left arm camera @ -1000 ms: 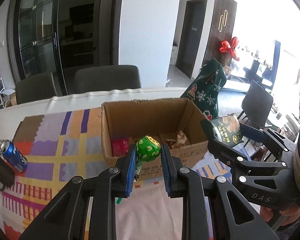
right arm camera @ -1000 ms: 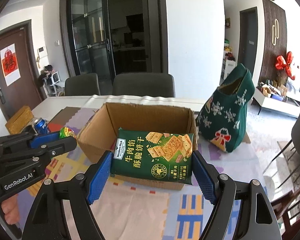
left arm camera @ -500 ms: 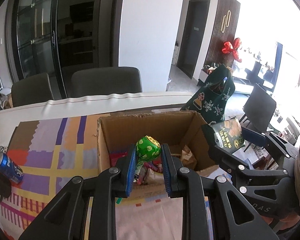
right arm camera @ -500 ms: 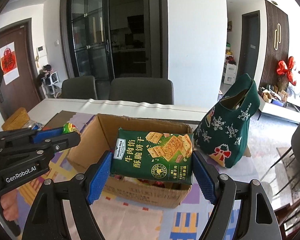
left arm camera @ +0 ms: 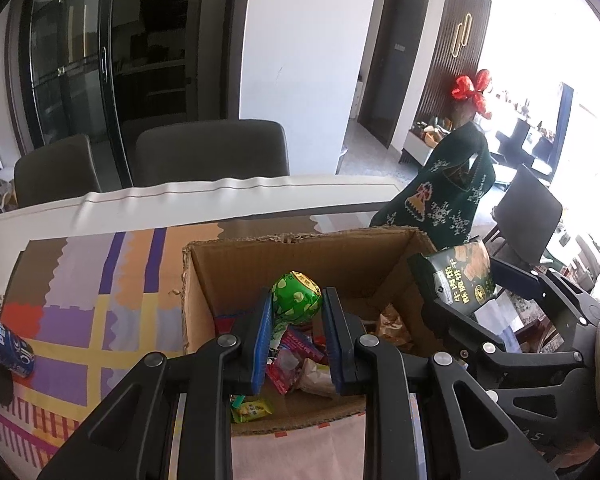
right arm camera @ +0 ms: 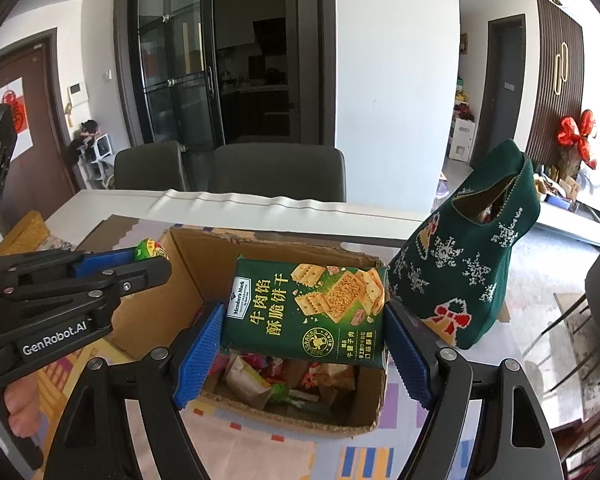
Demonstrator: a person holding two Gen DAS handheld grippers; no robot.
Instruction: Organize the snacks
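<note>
Left wrist view: the left gripper point(left arm camera: 296, 312) is clamped on a green-wrapped lollipop point(left arm camera: 297, 299), head up and stick trailing down toward the camera, poised above the open cardboard box point(left arm camera: 300, 256). The box lies directly below and ahead, loose snacks already on its floor; a Pepsi can point(left arm camera: 6, 346) lies on its side on the patchwork tablecloth point(left arm camera: 80, 300), well to the left.

Right wrist view: the right gripper point(right arm camera: 304, 344) grips a green cracker packet point(right arm camera: 306, 306) by its short ends, long axis crosswise, face toward the camera, over the box's near-right portion. A green Christmas knit bag point(right arm camera: 472, 272) stands just right of the box. Both loads look ready to drop.
</note>
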